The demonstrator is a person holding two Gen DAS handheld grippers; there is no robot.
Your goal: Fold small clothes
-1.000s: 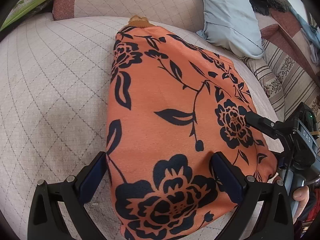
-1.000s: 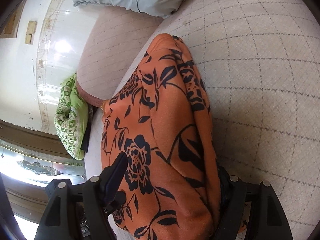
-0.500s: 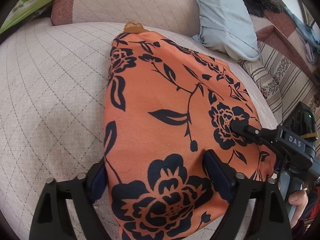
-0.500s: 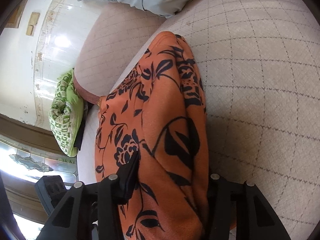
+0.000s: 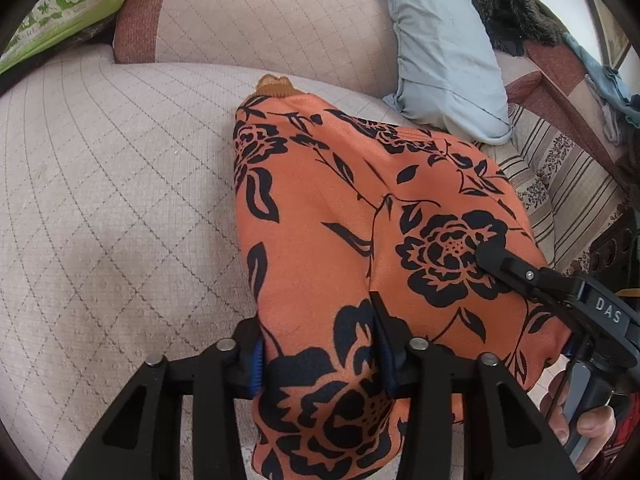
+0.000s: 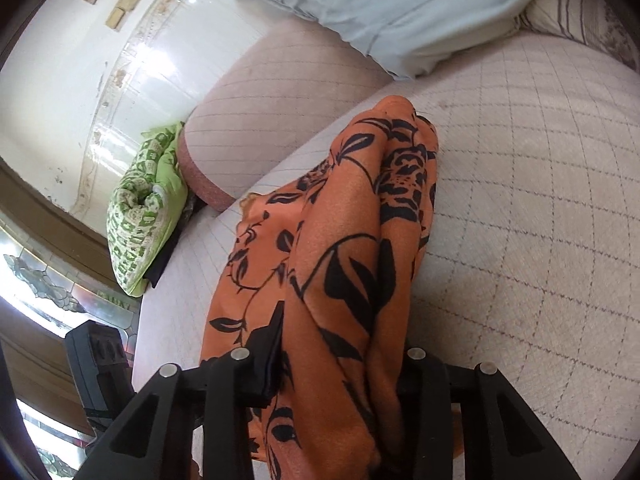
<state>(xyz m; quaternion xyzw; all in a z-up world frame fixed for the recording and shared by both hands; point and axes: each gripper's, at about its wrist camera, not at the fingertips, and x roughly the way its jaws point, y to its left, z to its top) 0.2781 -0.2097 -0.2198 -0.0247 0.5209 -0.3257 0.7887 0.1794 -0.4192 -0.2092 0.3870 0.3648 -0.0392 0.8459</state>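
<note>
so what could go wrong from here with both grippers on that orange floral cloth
1. The left gripper and right gripper have just been closing on thick bunches of the orange floral garment; inner layers may slip out and spoil the fold.
2. The grips sit close together at the near end, so the far end by the brown collar could drag crooked across the quilted sofa cushion.

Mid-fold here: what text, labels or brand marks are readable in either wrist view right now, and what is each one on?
"DAS": white letters on the black body of the right gripper, seen in the left wrist view.
Green cushion: the printed green-and-white pattern may hold letters, but it is too blurred to read.
Orange floral garment: flowers and leaves only, no words.
Nothing else readable in either view.
</note>
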